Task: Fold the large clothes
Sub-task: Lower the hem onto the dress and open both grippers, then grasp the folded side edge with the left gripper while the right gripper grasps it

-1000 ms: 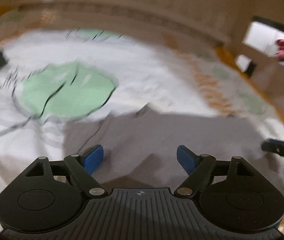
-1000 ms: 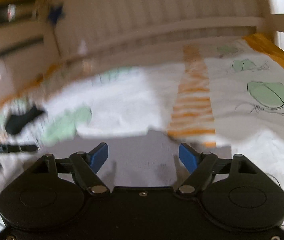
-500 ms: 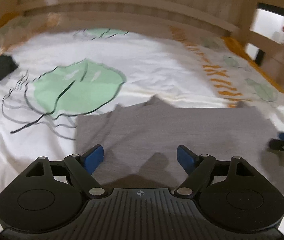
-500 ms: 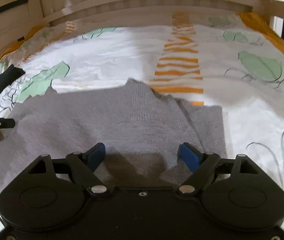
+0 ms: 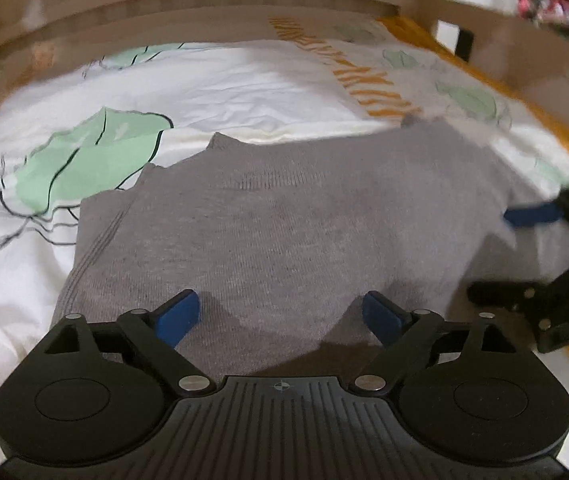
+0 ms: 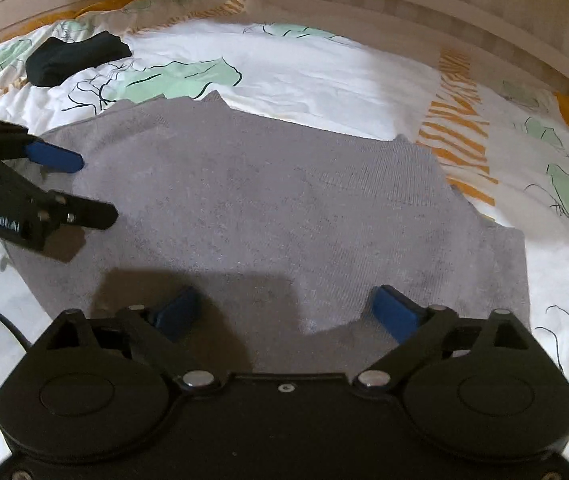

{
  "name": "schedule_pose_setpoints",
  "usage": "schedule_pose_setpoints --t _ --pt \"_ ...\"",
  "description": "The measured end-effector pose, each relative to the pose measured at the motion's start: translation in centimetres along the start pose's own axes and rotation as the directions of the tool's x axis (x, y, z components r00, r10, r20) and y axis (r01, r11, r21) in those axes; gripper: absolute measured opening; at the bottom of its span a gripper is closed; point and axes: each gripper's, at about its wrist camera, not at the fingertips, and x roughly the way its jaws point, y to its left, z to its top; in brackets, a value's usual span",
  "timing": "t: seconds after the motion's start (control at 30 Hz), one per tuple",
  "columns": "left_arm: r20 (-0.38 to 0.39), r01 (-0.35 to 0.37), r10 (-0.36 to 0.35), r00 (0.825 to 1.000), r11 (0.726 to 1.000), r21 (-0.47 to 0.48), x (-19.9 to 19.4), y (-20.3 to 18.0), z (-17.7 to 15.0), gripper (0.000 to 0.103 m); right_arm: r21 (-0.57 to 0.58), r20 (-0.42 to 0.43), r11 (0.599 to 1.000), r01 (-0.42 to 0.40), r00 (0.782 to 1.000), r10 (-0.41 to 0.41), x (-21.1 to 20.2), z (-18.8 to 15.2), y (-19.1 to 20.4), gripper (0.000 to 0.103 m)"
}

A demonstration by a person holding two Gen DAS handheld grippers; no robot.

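Both grippers open over a grey knit garment (image 5: 284, 220) spread flat on the bed.

The left gripper (image 5: 280, 314) and right gripper (image 6: 288, 306) hang over its near edge, jaws opening wide, nothing clamped, probably releasing a finished fold. The white leaf-print duvet (image 6: 324, 76) lies beneath; a black bundle of cloth (image 6: 76, 56) sits well apart, obstructing nothing.

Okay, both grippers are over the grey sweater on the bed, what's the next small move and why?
Probably lower both to its near edge and close there. The grey sweater lies spread flat on the leaf-print bedcover, not yet folded over. The left gripper and right gripper hang side by side over its near part, jaws opening, with nothing pinched between them, so a grip comes before any fold.
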Motion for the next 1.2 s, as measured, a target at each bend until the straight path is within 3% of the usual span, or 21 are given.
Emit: schedule_pose_setpoints --t 0.07,0.23,0.4,0.6,0.73,0.8,0.9,1.07,1.2 --pt "0.053 0.035 -0.031 0.998 0.996 -0.082 -1.2 1.7 0.5 0.088 0.043 0.01 0.998 -0.037 0.999 0.036 -0.5 0.3 -1.0 0.096" --pt "0.129 -0.011 0.042 0.991 0.972 -0.235 -3.5 6.6 1.2 0.089 0.3 0.088 0.95 -0.086 0.994 0.063 -2.8 -0.3 -6.4 0.096" --pt "0.065 0.011 0.018 0.998 0.911 -0.411 -3.2 11.2 -0.3 0.089 0.548 0.089 0.832 -0.09 0.995 0.049 -4.2 -2.5 -13.0 0.096" --pt "-0.023 0.086 -0.116 0.993 0.839 -0.537 -2.4 13.4 -2.9 0.089 0.706 0.068 0.682 -0.193 0.976 0.206 -4.2 -5.7 -17.4 0.096" --pt "-0.039 0.107 -0.151 0.988 0.837 -0.537 -2.7 13.7 -3.3 0.089 0.724 0.076 0.645 -0.246 0.957 0.281 -3.8 -6.5 -18.2 0.096" --pt "-0.044 0.127 -0.181 0.983 0.824 -0.552 -2.6 13.9 -3.6 0.089 0.728 0.085 0.616 -0.301 0.931 0.355 -3.5 -6.6 -18.3 0.096" --pt "-0.033 0.166 -0.231 0.972 0.786 -0.596 -1.8 14.1 -4.1 0.089 0.751 0.108 0.542 -0.377 0.88 0.463 -2.5 -7.2 -18.3 0.097" --pt "-0.014 0.179 -0.217 0.976 0.836 -0.519 -0.8 12.4 -3.5 0.102 0.759 0.166 0.492 -0.427 0.857 0.487 -0.9 -7.5 -17.8 0.103" --pt "0.015 0.173 -0.186 0.982 0.878 -0.446 0.1 11.3 -2.9 0.102 0.716 0.195 0.539 -0.444 0.868 0.457 -0.3 -6.9 -16.5 0.103"
